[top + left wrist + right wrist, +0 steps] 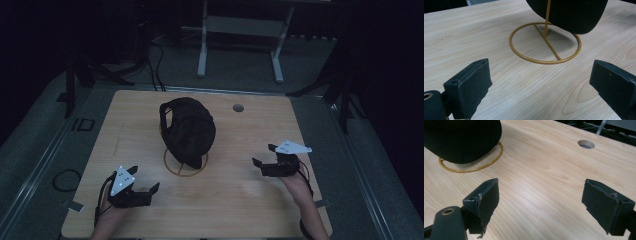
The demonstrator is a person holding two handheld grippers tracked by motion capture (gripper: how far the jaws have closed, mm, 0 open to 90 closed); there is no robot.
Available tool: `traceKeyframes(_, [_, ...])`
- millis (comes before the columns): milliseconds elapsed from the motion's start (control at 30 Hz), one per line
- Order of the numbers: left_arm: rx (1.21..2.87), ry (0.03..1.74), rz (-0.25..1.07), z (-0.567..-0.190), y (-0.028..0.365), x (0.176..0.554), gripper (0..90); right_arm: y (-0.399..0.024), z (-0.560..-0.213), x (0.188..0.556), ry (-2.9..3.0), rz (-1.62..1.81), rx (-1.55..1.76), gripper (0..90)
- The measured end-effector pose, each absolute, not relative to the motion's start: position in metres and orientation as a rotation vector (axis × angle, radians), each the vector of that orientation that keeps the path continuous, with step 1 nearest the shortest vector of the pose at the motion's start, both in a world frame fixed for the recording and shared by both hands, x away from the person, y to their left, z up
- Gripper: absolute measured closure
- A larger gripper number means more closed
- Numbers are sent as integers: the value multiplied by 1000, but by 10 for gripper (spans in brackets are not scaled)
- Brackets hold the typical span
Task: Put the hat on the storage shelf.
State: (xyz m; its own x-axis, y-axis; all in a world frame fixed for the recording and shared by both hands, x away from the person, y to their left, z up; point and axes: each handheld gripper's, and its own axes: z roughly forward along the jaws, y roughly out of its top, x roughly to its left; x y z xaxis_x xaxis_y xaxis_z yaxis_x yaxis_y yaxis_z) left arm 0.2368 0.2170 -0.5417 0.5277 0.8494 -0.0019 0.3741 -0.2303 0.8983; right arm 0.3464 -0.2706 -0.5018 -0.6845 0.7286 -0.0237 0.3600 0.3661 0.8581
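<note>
Centrally on a pale wooden table (240, 190) in a dark room, a black cap (189, 129) sits on a gold wire stand (185, 170). Left gripper (145, 181) and right gripper (264, 155) rest near the front edge, jaws spread, holding nothing.

We see a darkened lab or recording studio: a lone wooden table (250, 150) with a cable hole (238, 108) stands on grey floor matting (45, 145), black tripod legs (80, 75) rise at far left and right, loose cables (155, 65) trail behind, and a white metal frame (240, 30) stands at the far side.
</note>
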Motion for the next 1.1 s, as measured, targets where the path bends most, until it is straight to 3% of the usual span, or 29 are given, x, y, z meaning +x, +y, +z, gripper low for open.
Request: traceKeyframes(1100, [1810,1062,650,-542,221,237,38,-358,-553,292,1947,1096,1278,140])
